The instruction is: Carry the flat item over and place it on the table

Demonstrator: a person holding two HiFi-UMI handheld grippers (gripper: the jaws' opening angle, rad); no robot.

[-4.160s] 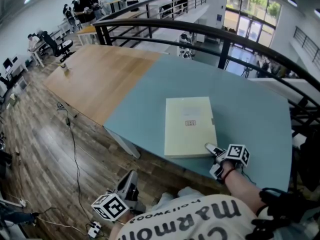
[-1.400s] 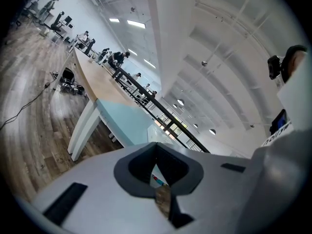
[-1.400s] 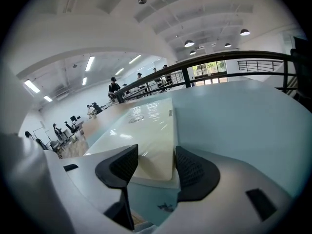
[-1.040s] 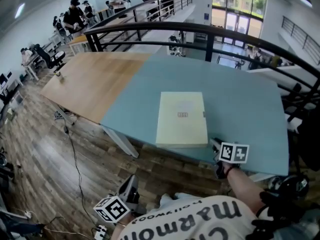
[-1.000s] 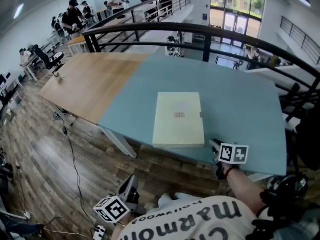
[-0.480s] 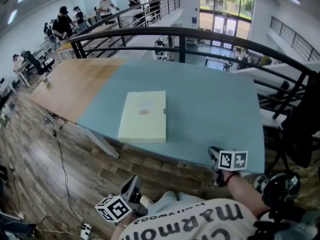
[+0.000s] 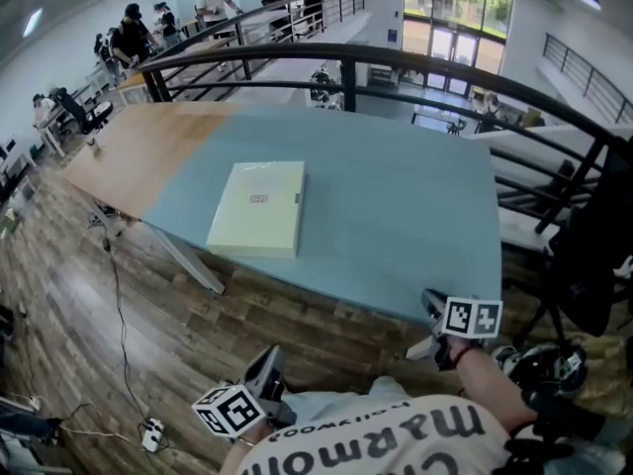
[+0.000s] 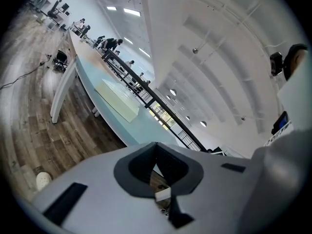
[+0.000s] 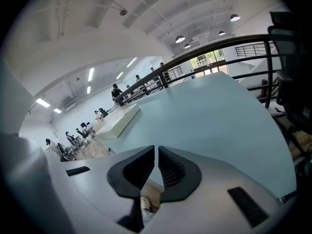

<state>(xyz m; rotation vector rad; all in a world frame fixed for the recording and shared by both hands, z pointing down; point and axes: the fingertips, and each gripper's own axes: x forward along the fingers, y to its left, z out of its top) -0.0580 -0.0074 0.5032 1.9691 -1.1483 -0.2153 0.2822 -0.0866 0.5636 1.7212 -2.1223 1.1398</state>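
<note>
Box-like flat item (image 7: 255, 209), pale yellow, lies flat on the teal worktop (image 7: 406, 206), close to its near edge and well apart from both grippers. It looks like stiff card: likely light, rigid enough not to sag, with smooth faces that may slip. The best hold is probably a pinch on a thin side edge or a corner. Left gripper (image 7: 267, 369) hangs low by the person's body, jaws pressed together with nothing between them. Right gripper (image 7: 435, 307) sits by the worktop's near right corner, jaws also pressed together and empty. The worktop is smooth, with a wooden section (image 7: 129, 146) at the far left. Dark railing (image 7: 396, 62) runs behind it, plank floor (image 7: 59, 295) lies below, and people sit at desks far off.
</note>
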